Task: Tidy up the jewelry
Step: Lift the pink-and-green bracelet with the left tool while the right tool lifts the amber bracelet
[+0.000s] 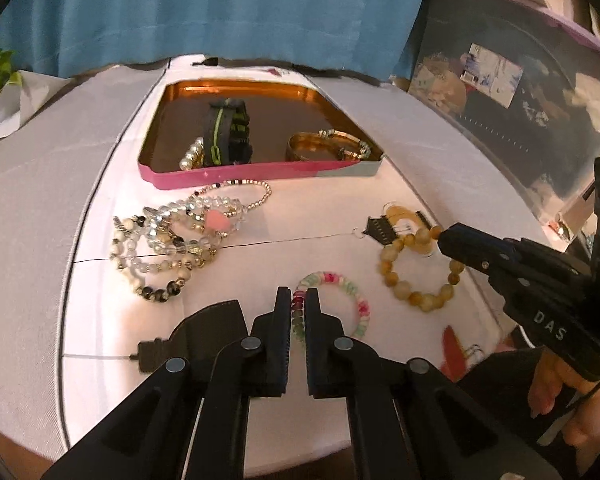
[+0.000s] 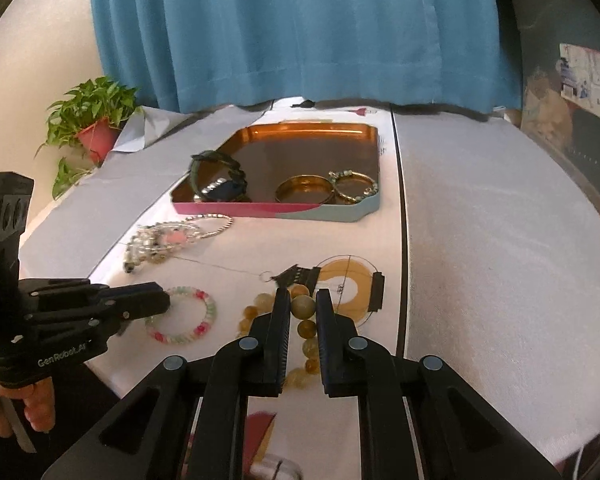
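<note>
A white cloth-covered table (image 2: 480, 240) stands before a blue curtain (image 2: 300, 32), a potted plant (image 2: 92, 120) off its far left corner. The copper-lined tray (image 1: 256, 171), long side running across the table, holds a dark strap and gold bangles. Nearer than the tray, the left gripper (image 1: 299, 304) is clamped on the pastel bead bracelet (image 1: 352, 292), which lies flat; the right gripper (image 2: 303, 306) pinches the amber bead bracelet (image 2: 304, 306). A heap of clear beaded bracelets (image 1: 176, 240) lies just in front of the tray's pink wall.
</note>
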Demonstrator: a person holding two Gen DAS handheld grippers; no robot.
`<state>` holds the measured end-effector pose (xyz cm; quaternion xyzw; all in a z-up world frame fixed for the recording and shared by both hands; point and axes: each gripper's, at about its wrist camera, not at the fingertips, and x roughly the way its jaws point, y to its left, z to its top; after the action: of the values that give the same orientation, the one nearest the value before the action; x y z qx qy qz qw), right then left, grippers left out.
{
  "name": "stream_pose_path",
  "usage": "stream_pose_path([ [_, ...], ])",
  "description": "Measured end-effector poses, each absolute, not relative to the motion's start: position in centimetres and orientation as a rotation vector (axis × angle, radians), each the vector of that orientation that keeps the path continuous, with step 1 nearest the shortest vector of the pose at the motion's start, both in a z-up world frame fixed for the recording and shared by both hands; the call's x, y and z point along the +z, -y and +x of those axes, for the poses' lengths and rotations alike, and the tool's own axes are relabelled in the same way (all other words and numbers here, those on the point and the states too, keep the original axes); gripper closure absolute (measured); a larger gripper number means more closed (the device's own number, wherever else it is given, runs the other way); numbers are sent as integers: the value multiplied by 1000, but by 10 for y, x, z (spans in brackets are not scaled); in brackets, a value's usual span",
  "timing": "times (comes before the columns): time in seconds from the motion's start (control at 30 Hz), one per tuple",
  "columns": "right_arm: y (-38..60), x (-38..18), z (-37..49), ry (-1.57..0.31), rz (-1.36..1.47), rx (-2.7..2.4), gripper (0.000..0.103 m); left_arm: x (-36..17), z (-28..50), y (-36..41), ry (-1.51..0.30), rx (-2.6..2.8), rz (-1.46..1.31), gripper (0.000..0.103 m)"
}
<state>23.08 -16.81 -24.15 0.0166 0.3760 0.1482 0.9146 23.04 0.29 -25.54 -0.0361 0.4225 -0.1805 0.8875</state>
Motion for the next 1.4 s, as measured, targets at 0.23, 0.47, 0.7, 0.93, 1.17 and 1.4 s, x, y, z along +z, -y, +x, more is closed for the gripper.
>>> stream_pose_path([
  [0.23, 160, -199, 204, -728, 58, 325, 90, -214, 206, -13, -807, -353, -81, 99],
  [0.47, 148, -162, 177, -682, 96, 341, 90, -174, 180, -23, -732, -380, -113, 99],
  [0.7, 126, -112, 157, -605, 86, 380, 90, -141, 166, -30, -665, -396, -108, 99],
  [0.93, 107, -66, 147, -511, 44, 419, 90, -105, 161, -38, -585, -401, -113, 99],
  [1.17, 94, -45, 155, -482, 14, 442, 90, -75, 160, -40, -472, -346, -61, 99],
  [1.4, 90, -47, 182, -475, 12, 441, 90, -70, 187, -38, -438, -335, -10, 99],
])
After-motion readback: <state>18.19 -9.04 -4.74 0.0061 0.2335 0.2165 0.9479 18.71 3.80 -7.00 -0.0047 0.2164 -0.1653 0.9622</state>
